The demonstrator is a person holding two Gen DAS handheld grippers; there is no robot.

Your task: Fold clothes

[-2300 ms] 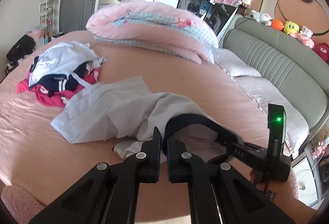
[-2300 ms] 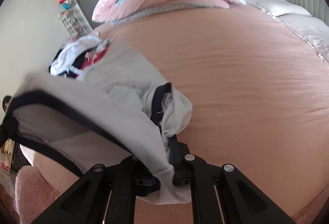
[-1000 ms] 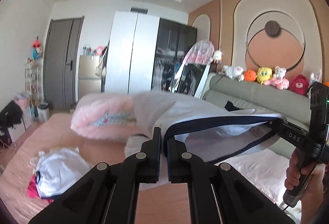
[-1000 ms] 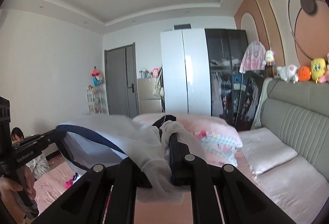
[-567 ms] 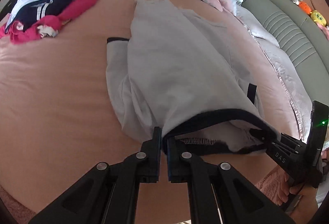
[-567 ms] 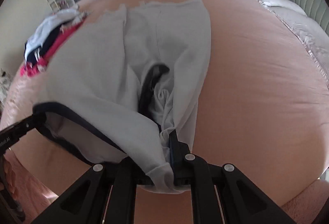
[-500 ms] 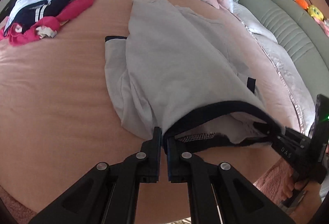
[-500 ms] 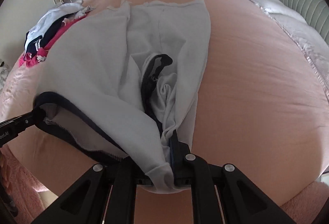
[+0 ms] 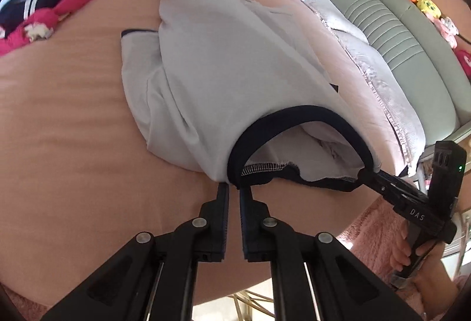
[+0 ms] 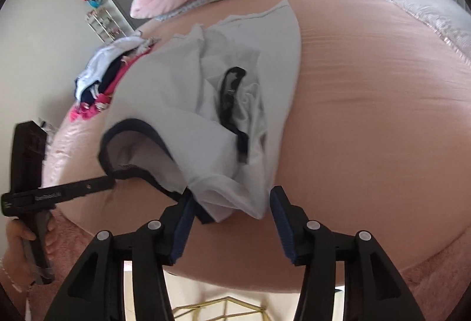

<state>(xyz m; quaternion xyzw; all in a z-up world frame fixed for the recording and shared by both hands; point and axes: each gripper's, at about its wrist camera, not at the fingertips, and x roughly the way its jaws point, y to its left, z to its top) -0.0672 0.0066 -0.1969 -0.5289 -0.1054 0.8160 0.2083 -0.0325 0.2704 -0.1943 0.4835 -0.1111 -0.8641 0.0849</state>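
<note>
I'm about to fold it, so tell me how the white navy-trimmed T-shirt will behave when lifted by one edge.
The white T-shirt is probably floppy: it lies in creases on the pink bedsheet. It looks thin, so likely light. Its navy collar sags between the left hand-held gripper and the opening right hand-held gripper, so expect drooping.

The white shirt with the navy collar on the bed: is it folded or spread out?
Spread, not folded. The white shirt lies lengthwise on the pink bed, rumpled, one sleeve bunched, collar end at the near edge.
</note>
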